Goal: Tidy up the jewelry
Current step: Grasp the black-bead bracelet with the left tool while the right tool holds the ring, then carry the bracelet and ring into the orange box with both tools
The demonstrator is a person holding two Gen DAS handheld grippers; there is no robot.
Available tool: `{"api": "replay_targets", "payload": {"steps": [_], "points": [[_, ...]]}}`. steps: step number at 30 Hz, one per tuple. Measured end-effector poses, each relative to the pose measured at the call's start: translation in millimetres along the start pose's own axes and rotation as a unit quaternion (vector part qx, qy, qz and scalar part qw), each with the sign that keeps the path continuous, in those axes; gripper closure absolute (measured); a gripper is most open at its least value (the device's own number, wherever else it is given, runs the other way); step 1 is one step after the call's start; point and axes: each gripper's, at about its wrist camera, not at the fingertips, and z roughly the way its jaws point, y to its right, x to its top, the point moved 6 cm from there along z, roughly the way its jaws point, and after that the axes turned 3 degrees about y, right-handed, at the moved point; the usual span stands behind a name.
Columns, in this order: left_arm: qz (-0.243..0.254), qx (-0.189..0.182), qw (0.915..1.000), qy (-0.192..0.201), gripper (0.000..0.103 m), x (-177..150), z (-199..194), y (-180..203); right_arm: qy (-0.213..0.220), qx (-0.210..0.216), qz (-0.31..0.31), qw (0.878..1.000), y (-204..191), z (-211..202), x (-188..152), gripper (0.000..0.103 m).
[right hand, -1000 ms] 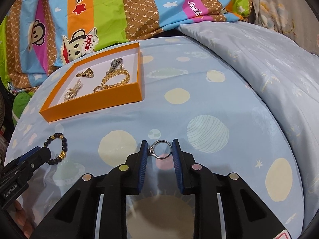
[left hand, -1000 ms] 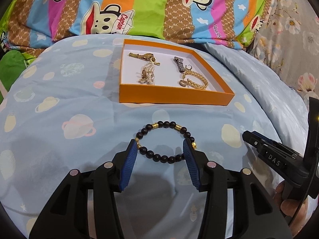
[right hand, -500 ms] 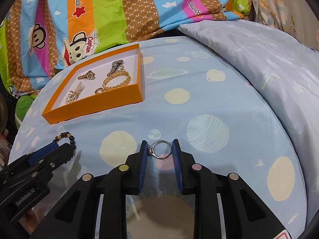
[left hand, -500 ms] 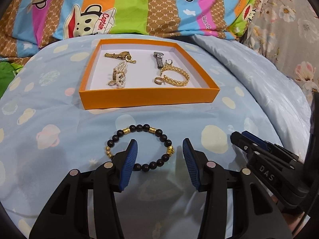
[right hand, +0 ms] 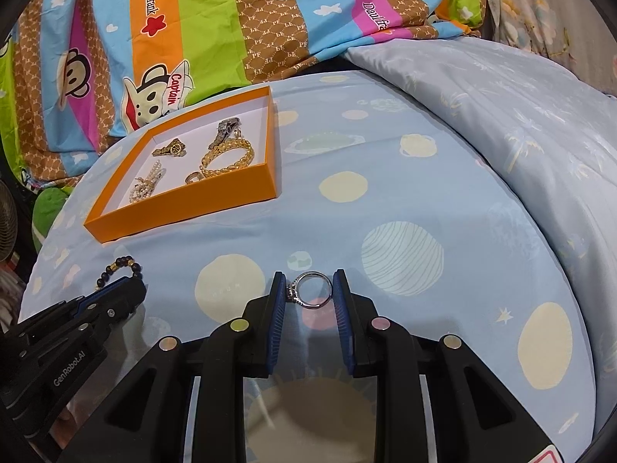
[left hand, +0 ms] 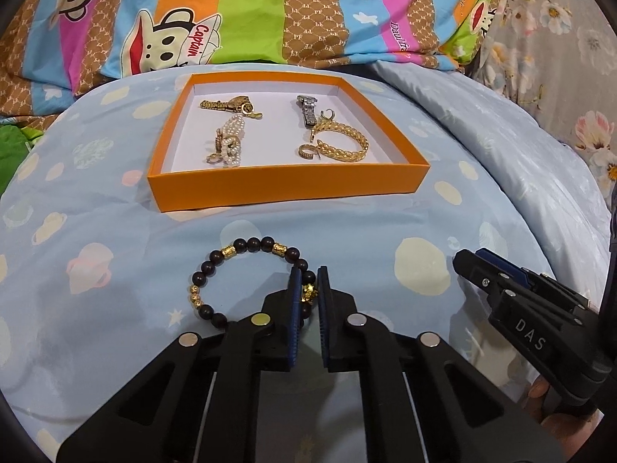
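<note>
Left wrist view: the left gripper [left hand: 309, 289] has just closed; its jaws now pinch the right side of the beaded bracelet [left hand: 246, 274] at lower centre, gold charm between the blue pads. Right wrist view: the right gripper [right hand: 309, 296] stands narrow, pads touching both sides of the silver ring [right hand: 311, 289] on the blue bedsheet [right hand: 424, 200]. The orange tray [right hand: 185, 208] lies upper left.

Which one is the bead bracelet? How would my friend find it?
Find the orange box on the blue planet-print bedsheet. On the sheet just in front of it lies the bead bracelet, with the left gripper pinching one side. It is the only piece with dark round beads and gold spacers, and unlike the box's jewelry it lies outside.
</note>
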Motion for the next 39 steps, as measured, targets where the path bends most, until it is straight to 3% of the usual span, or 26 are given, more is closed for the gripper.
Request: {"api": "replay_targets", "payload": {"steps": [10, 16, 24, 39], "points": [[-0.018, 0.01, 0.9988, 0.044, 0.096, 17.6, -37.3, -29.1, 0.015, 0.026, -0.013, 0.999, -22.6, -7.5, 7.3, 0.079], [-0.021, 0.024, 0.9968, 0.074, 0.096, 49.9, -42.8, -46.3, 0.045, 0.039, -0.032, 0.998, -46.9, -6.0, 44.1, 0.079], [-0.017, 0.026, 0.9942, 0.103, 0.096, 103.1, -20.2, -46.2, 0.064, 0.052, -0.048, 0.995, -73.1, 25.1, 94.2, 0.079], [-0.032, 0.018, 0.9929, 0.113, 0.097, 145.1, 23.5, -58.9, 0.044, 0.057, -0.066, 0.995, -92.2, 83.5, 109.1, 0.079]]}}
